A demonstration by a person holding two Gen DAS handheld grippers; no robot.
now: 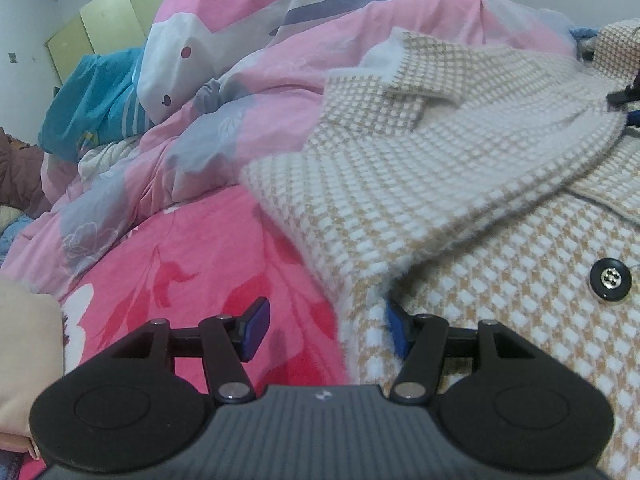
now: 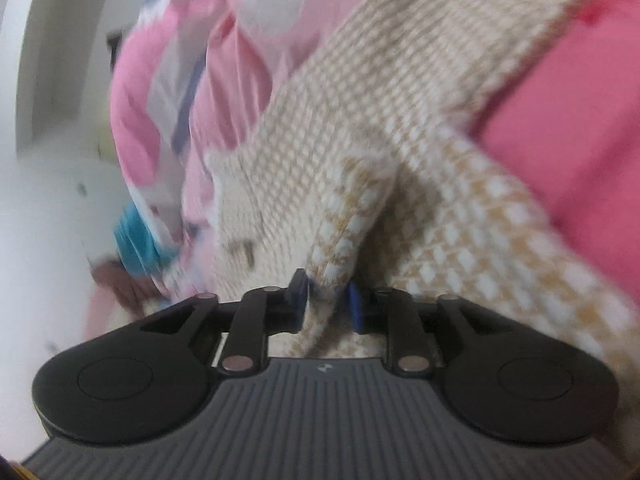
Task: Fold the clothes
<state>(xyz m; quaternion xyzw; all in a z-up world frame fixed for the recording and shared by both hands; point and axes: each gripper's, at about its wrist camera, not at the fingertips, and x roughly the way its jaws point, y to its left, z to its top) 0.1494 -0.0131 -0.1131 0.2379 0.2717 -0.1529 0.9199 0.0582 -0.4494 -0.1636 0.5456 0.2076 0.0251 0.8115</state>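
A beige and white houndstooth coat [image 1: 460,184] with a black button [image 1: 610,280] lies on a pink floral bed sheet [image 1: 192,280]. One sleeve is folded across its front. My left gripper [image 1: 326,330] is open at the coat's left edge, its right finger partly under the fabric, its left finger over the sheet. In the right wrist view, which is blurred by motion, my right gripper [image 2: 328,300] is shut on a fold of the same coat [image 2: 360,184] and holds it lifted. The right gripper's tip shows at the far right edge of the left wrist view [image 1: 626,100].
A bunched pink and white quilt [image 1: 248,80] lies behind the coat. A blue cloth [image 1: 92,100] and a brown garment [image 1: 20,176] lie at the far left. Yellow-green cabinet doors [image 1: 108,20] stand at the back wall.
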